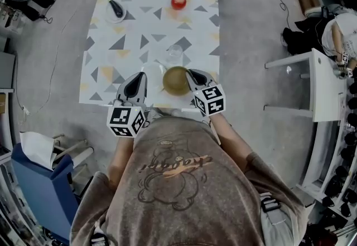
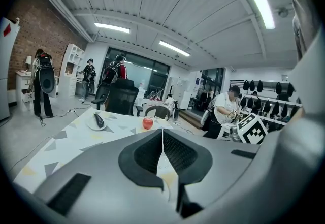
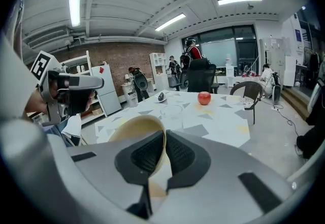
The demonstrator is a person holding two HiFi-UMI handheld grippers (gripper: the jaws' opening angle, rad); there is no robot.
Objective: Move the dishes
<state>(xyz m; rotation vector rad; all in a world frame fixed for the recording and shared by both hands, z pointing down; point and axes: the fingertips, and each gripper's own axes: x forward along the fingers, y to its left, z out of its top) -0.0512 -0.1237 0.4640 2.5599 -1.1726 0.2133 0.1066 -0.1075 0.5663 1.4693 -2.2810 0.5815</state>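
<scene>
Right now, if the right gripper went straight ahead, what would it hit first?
Probably the glass, just ahead of the right gripper and the bowl it holds; the apple lies farther back.

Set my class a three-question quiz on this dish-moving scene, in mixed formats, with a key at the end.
1. Multiple choice: the right gripper is shut on the rim of what? A) an apple B) the yellow bowl C) a glass
2. True or false: in the head view, the clear glass stands between the bowl and the red apple.
3. Fill in: the small plate carrying a dark object sits near the table's far ___ corner.

Key: 1 B; 2 true; 3 left.
</scene>
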